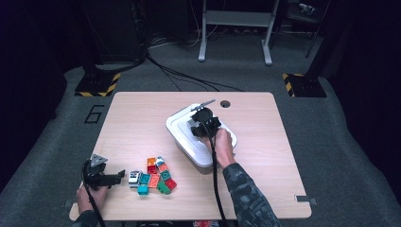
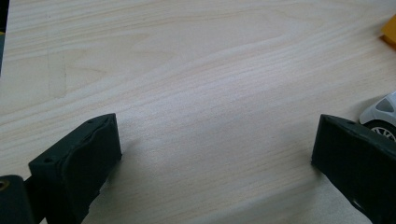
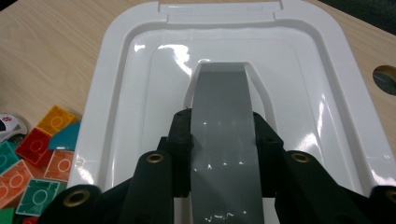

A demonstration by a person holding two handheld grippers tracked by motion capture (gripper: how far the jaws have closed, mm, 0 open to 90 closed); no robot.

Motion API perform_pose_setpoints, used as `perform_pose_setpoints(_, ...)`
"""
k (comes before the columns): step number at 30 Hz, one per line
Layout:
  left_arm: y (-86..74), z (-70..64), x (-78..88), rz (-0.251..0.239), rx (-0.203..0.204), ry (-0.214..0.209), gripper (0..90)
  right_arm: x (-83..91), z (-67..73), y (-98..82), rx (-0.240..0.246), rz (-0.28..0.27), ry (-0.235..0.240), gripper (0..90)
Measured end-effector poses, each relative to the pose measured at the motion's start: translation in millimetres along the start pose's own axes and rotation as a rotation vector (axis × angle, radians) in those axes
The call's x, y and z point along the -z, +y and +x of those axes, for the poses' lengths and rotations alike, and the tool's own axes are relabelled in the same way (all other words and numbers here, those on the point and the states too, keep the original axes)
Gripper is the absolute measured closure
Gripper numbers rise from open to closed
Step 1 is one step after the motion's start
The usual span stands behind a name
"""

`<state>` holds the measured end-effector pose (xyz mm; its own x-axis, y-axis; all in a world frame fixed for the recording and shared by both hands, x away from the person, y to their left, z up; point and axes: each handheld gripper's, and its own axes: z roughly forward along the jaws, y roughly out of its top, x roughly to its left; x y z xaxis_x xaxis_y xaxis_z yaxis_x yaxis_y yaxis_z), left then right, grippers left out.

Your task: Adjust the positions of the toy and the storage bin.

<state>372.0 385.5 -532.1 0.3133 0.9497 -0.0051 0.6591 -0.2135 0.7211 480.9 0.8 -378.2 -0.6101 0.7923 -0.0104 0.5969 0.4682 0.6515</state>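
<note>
Toy blocks (image 1: 153,177) and toy car (image 1: 135,177) beside white box (image 1: 182,127).

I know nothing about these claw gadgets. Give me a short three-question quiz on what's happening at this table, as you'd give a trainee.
1. True or false: the right claw is shut on the grey handle of the white lid.
2. What lies between the pads of the left claw? A) a toy car B) a brick C) bare table
3. Which object sits at the left edge of the pile of bricks, nearest the left claw?

Key: 1 true; 2 C; 3 the white toy car.
</note>
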Motion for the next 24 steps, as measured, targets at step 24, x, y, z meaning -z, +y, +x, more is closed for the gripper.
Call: perform_pose_setpoints(24, -0.3, -0.3, -0.6, -0.007, 0.002, 0.005, 1.0, -15.5, 25.5, 12.3, -0.094, -0.032, 0.045, 67.6)
